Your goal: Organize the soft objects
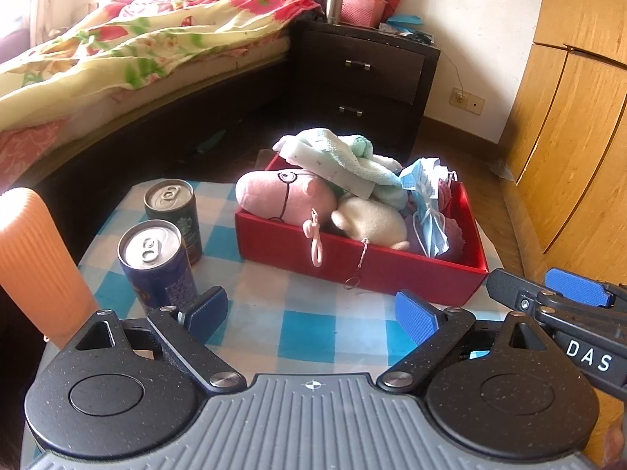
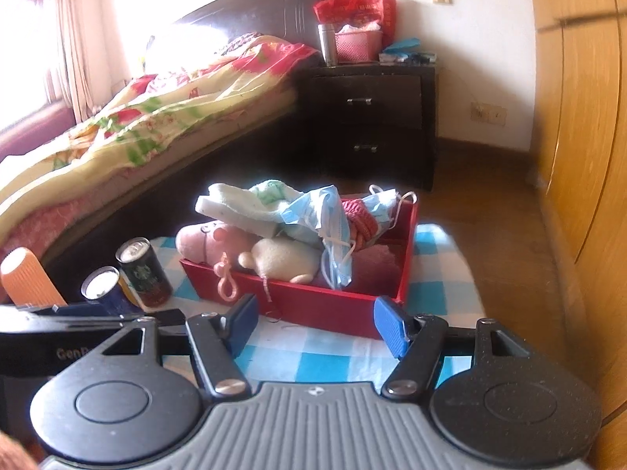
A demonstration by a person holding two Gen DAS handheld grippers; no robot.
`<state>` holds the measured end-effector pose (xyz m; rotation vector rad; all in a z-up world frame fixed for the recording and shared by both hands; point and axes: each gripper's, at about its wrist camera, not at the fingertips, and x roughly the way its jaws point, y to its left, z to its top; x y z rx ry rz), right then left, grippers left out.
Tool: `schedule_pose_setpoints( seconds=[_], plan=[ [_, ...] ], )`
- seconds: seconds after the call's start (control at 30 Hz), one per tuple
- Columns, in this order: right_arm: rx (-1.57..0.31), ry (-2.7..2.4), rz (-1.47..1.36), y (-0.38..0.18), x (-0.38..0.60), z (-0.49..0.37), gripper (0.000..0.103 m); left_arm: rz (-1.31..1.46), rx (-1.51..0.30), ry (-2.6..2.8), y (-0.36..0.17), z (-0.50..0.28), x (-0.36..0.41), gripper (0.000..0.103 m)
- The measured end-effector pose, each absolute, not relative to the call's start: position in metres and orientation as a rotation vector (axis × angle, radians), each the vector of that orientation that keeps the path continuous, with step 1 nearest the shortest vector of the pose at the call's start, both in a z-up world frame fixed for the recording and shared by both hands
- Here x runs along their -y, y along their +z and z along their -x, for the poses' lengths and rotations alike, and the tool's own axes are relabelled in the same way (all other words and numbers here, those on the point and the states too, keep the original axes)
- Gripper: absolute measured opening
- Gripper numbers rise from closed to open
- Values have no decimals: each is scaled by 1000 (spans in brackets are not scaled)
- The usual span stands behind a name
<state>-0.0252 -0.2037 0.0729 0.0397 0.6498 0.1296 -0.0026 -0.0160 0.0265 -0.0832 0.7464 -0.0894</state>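
Both grippers hang low at the near edge of the checked tablecloth (image 1: 298,325), fingers spread wide, nothing in either. Left gripper (image 1: 311,313) faces the red box (image 1: 352,262) almost head-on; right gripper (image 2: 313,323) sits off the box's near right corner. Straight ahead of both, the box is piled full: pink plush (image 1: 286,196) at its left end, cream plush (image 1: 372,223) beside it, pale towels (image 1: 341,156) heaped behind, blue face masks (image 1: 427,211) to the right. Left of the box stand two cans (image 1: 160,262) and an orange ribbed bottle (image 1: 35,258). No soft item seems left outside, so the sorting looks nearly finished.
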Motion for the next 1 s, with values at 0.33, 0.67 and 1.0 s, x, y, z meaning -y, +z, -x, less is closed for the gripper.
schedule_pose_setpoints(
  seconds=[0.33, 0.67, 1.0],
  plan=[
    [-640, 118, -43, 71, 203, 27, 44, 80, -752, -69, 23, 3, 18, 89],
    [-640, 114, -46, 69, 202, 27, 45, 66, -747, -44, 24, 4, 19, 89],
    [-645, 112, -50, 68, 202, 26, 45, 56, -745, -36, 24, 4, 21, 88]
  ],
)
